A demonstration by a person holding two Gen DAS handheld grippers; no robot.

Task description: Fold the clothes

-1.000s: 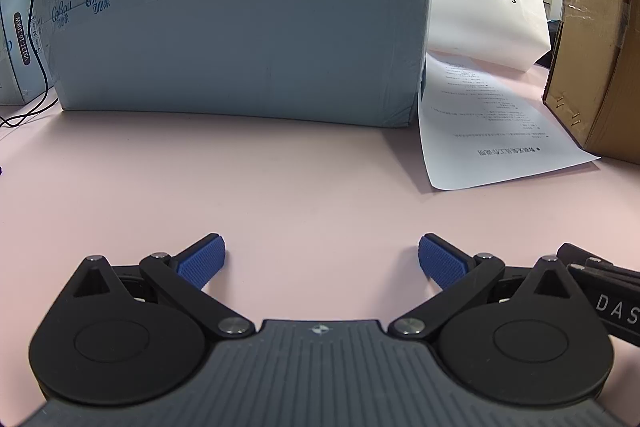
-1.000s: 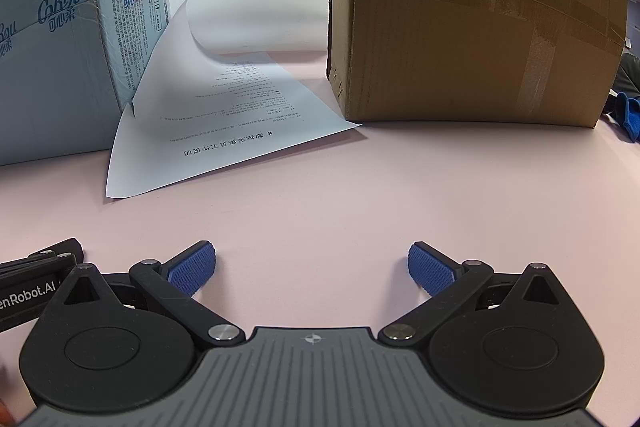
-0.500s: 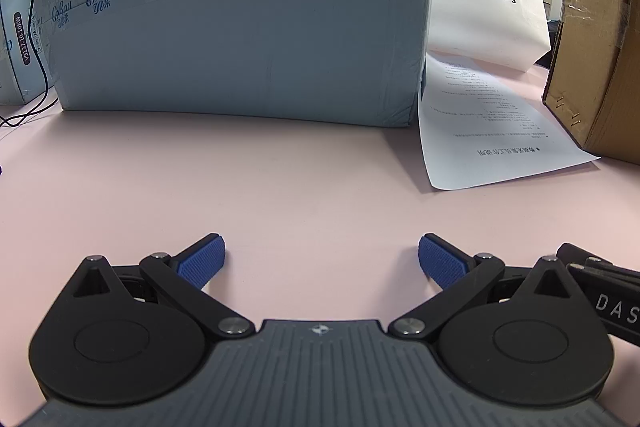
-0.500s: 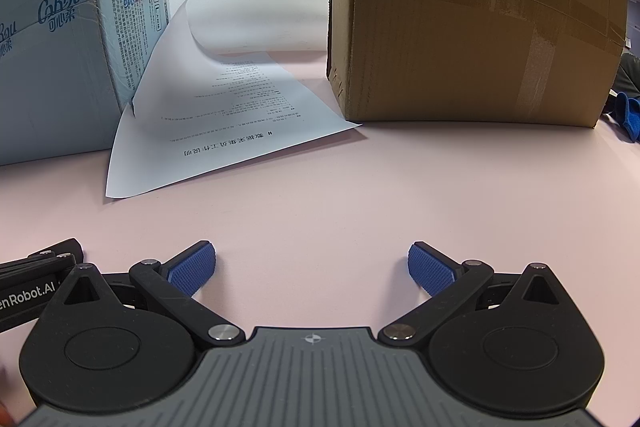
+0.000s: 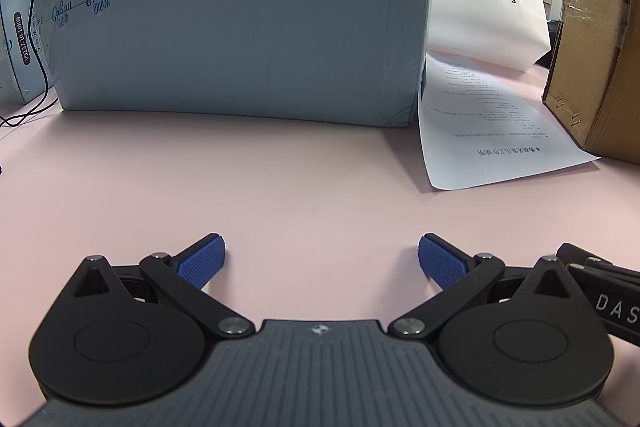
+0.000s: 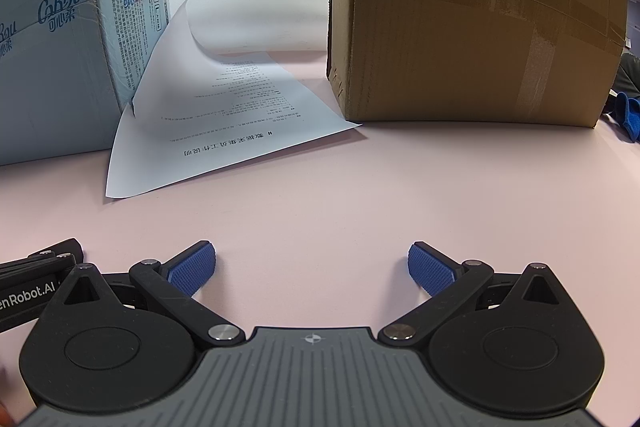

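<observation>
At frame bottom, left gripper (image 5: 322, 259) and right gripper (image 6: 312, 267) splayed wide, empty, over pink table (image 5: 280, 179); no garment visible, direction unknown.

My left hand-held gripper (image 5: 322, 259): black linkage arms, silver pivot screws, ribbed grey housing, textured blue finger pads (image 5: 202, 261). My right hand-held gripper (image 6: 312, 267) matches, white lettering alongside it.
</observation>
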